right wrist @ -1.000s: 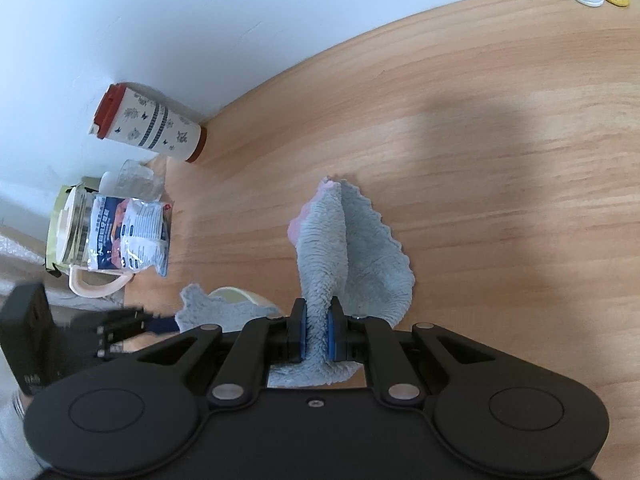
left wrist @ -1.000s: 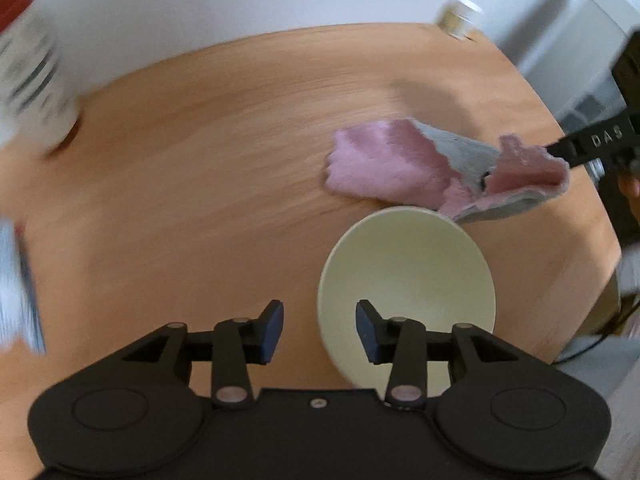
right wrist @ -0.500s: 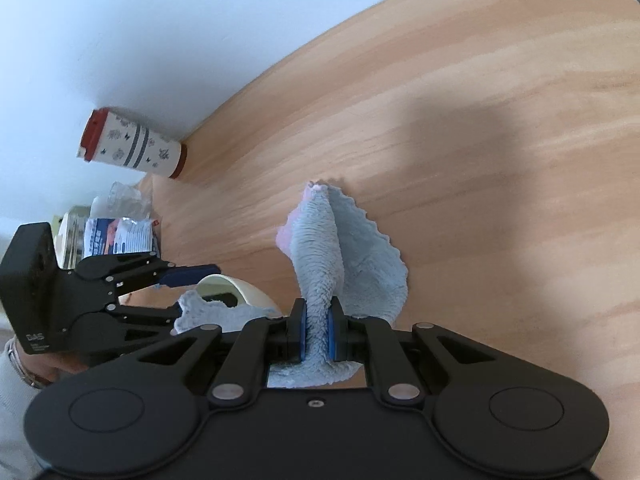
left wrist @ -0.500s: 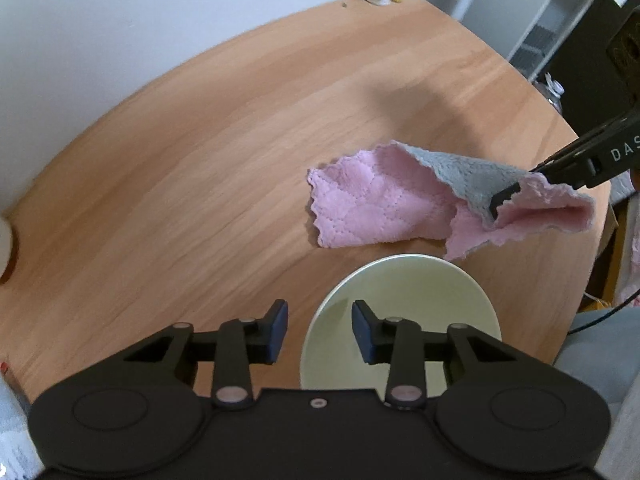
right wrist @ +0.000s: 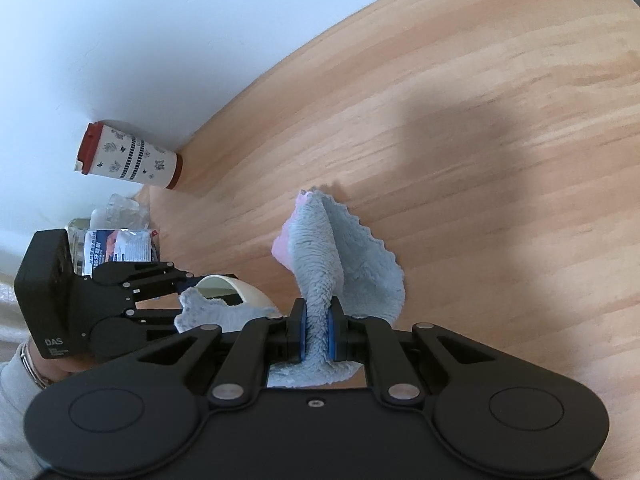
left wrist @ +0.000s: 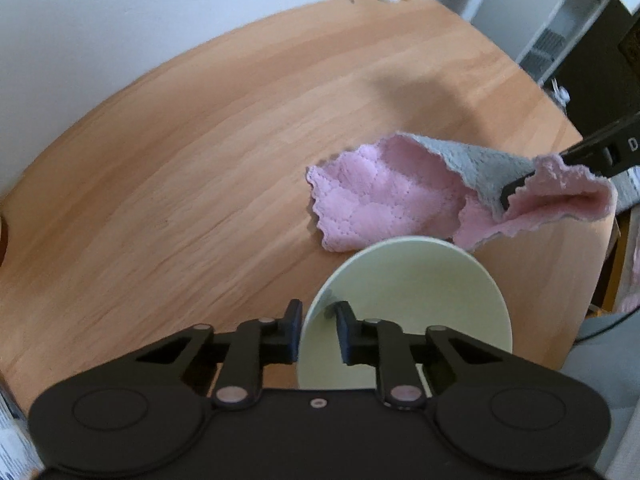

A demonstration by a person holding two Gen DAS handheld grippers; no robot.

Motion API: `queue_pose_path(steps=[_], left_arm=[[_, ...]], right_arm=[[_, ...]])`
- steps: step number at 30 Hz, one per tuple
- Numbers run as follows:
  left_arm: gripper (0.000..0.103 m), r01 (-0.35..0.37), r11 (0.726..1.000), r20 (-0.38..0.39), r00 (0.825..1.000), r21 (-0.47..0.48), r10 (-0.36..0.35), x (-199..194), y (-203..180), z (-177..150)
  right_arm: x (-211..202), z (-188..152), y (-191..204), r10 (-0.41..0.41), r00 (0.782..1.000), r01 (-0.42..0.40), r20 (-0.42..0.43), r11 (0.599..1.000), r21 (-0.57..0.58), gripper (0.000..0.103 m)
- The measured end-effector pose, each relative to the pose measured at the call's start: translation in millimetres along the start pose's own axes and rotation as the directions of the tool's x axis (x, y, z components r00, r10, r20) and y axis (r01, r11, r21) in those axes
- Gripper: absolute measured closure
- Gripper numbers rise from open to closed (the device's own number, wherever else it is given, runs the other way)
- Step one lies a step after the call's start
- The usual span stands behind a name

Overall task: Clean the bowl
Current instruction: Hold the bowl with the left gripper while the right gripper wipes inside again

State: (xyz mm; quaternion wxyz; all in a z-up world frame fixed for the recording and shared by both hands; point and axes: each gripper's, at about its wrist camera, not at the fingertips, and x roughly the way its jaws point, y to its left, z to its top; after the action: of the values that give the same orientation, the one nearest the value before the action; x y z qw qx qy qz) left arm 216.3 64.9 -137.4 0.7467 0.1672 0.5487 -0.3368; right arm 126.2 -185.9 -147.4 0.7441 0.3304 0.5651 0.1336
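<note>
Wood table (left wrist: 200, 160), wall behind. Bowl (left wrist: 412, 300) now tilted on edge; 1 s ago flat, my left gripper (left wrist: 318, 330) open around rim, now fingers straddle rim, narrower, maybe gripping. Right gripper (right wrist: 317, 334) still clamps cloth (right wrist: 332, 248), just beside bowl. Wiping next, likely.

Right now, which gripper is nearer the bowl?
Left. The left gripper straddles the rim of the bowl, one finger inside and one outside. The right gripper is beside the bowl, shut on the cloth.

Left gripper (left wrist: 318, 328) jaws straddle bowl (left wrist: 404, 308) rim.
</note>
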Motion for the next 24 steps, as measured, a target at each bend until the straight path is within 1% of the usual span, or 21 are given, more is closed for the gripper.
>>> queue_pose_path(steps=[1, 2, 4, 5, 9, 12, 15, 18, 22, 24], left_arm=[[0.095, -0.028, 1.0, 0.053, 0.998, -0.015, 0.028, -6, -1, -5], [0.097, -0.059, 0.998, 0.105, 0.993, -0.026, 0.061, -12, -3, -11], [0.096, -0.128, 0.991, 0.167, 0.977, -0.046, 0.134, -20, -9, -23], [0.097, -0.143, 0.987, 0.189, 0.97, -0.068, 0.154, -23, -12, -28], [0.097, -0.172, 0.98, 0.235, 0.953, -0.1, 0.191, -35, -18, -41], [0.097, -0.218, 0.973, 0.26, 0.938, -0.073, 0.229, -37, -31, -50], [0.096, -0.235, 0.969, 0.272, 0.93, -0.08, 0.248, -40, -39, -57], [0.095, -0.268, 0.962, 0.3, 0.915, -0.049, 0.27, -42, -52, -63], [0.095, -0.283, 0.958, 0.319, 0.904, -0.055, 0.285, -45, -59, -67], [0.095, -0.281, 0.957, 0.325, 0.901, -0.067, 0.287, -44, -61, -63]], right_arm=[[1, 2, 0, 0.004, 1.0, -0.004, 0.0, 1.0, -0.001, 0.091], [1, 4, 0, 0.008, 1.0, -0.008, -0.001, 1.0, -0.003, 0.091], [3, 8, 0, 0.019, 1.0, -0.019, 0.0, 1.0, -0.004, 0.091], [5, 11, 2, 0.023, 1.0, -0.023, 0.001, 1.0, -0.008, 0.091], [11, 20, 11, 0.019, 1.0, -0.019, 0.006, 0.999, -0.035, 0.09], [14, 28, 20, 0.034, 0.999, -0.033, 0.016, 0.998, -0.05, 0.09], [18, 36, 29, 0.035, 0.999, -0.033, 0.021, 0.997, -0.07, 0.09], [26, 41, 44, 0.037, 0.999, -0.036, 0.006, 0.993, -0.112, 0.09], [44, 38, 63, 0.024, 1.0, -0.027, -0.02, 0.984, -0.174, 0.09], [54, 35, 71, 0.021, 0.999, -0.028, -0.042, 0.98, -0.199, 0.091]])
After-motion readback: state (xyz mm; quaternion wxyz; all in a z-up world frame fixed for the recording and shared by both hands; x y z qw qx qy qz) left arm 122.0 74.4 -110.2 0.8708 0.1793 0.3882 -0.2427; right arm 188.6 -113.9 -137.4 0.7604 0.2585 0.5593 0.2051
